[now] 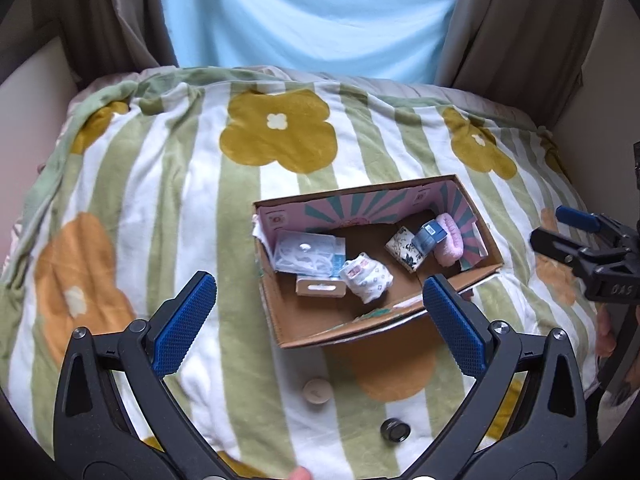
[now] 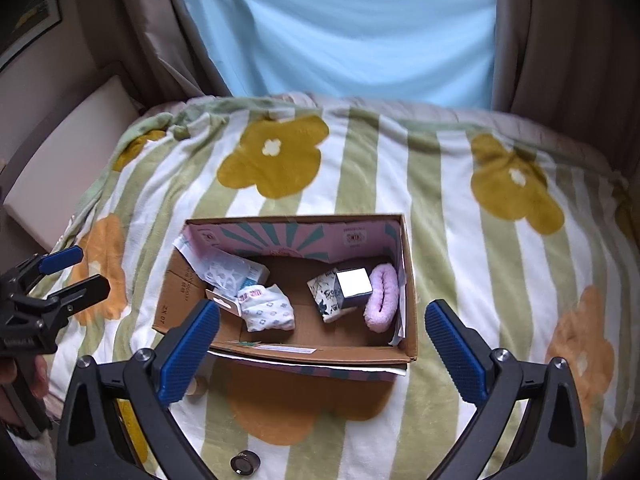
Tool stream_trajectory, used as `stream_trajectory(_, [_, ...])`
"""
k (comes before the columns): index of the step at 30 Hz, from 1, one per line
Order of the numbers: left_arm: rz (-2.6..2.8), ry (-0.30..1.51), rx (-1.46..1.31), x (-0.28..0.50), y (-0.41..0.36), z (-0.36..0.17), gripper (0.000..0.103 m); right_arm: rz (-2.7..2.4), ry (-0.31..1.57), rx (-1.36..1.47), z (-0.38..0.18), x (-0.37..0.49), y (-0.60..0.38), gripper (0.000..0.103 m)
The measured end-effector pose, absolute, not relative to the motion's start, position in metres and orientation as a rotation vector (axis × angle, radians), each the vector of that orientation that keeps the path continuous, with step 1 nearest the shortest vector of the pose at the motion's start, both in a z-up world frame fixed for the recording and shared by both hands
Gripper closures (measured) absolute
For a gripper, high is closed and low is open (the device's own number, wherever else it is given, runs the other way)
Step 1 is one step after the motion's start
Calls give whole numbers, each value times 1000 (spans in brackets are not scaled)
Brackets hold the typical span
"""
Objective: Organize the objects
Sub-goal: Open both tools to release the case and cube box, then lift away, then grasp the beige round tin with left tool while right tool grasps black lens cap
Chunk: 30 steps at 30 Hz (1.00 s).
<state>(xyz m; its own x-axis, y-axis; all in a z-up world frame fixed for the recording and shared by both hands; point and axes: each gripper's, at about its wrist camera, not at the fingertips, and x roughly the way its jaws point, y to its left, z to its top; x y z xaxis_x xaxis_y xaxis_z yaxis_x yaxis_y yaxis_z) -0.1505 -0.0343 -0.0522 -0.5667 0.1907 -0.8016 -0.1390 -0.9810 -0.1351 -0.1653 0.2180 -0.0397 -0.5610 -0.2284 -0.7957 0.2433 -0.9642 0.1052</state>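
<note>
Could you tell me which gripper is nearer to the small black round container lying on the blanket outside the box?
Left. The left gripper hovers almost directly over the black container; the right gripper is off to its right, over the cardboard box.

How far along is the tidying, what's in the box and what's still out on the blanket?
Mostly done: the cardboard box already holds a pink roll, a small blue box, a floral packet, rolled socks and a clear packet. Nothing is in hand; the left claw and the right claw are both open. Left: the beige disc and the dark round tin on the blanket.
</note>
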Motion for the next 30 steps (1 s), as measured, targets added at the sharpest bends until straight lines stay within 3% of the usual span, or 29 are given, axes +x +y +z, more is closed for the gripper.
stream_trajectory(8, [2526, -62, -1345, -100, -67, -72, 0, -2502, 62, 1223, -41, -111, 201, 1])
stream_trajectory(12, [2464, -17, -1340, -79, -67, -95, 0, -2470, 136, 1238, -64, -82, 185, 1])
stream_trajectory(20, [2320, 38, -1325, -54, -49, -163, 4, -2431, 99, 1310, -125, -43, 167, 1])
stream_trajectory(23, [2274, 64, -1330, -53, -41, -193, 12, -2420, 90, 1335, -152, -32, 160, 2])
stream_trajectory(27, [2231, 121, -1342, -59, -30, -231, 14, -2403, 126, 1374, -189, -21, 150, 9])
stream_trajectory(30, [2201, 148, -1359, -66, -25, -255, 25, -2379, 193, 1406, -215, -13, 141, 18])
